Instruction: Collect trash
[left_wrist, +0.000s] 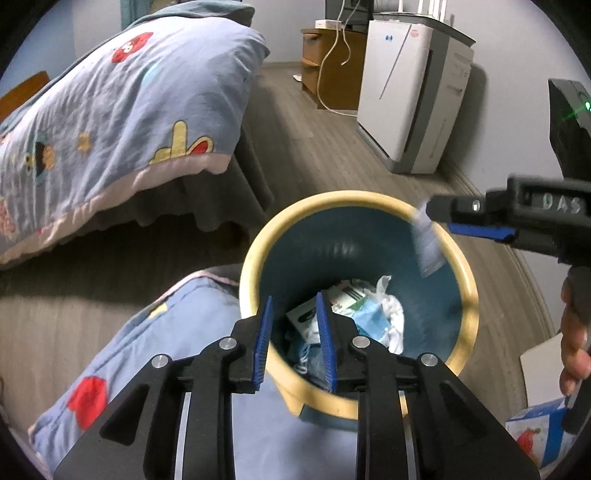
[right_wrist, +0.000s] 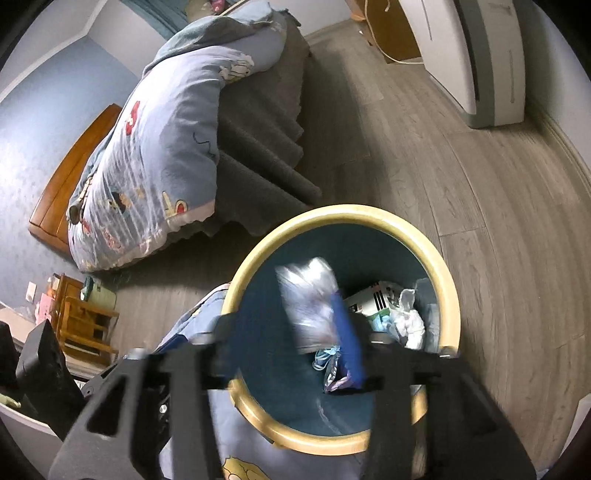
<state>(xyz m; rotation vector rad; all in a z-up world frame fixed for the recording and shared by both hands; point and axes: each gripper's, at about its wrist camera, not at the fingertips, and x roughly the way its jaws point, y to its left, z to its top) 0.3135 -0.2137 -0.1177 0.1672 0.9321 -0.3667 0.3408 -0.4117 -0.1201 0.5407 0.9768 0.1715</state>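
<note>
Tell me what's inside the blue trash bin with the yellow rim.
The trash bin holds crumpled white tissue, a blue face mask and a printed box. A blurred wrapper hangs over its opening. Anything beneath that pile is covered.

motion-blurred wrapper (right_wrist: 310, 302), smeared right gripper (right_wrist: 288, 332), bin (left_wrist: 258, 236) rim partly hidden

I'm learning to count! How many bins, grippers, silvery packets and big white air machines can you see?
bin: 1
grippers: 2, the left gripper and the right gripper
silvery packet: 1
white air machine: 1
Total: 5
</note>
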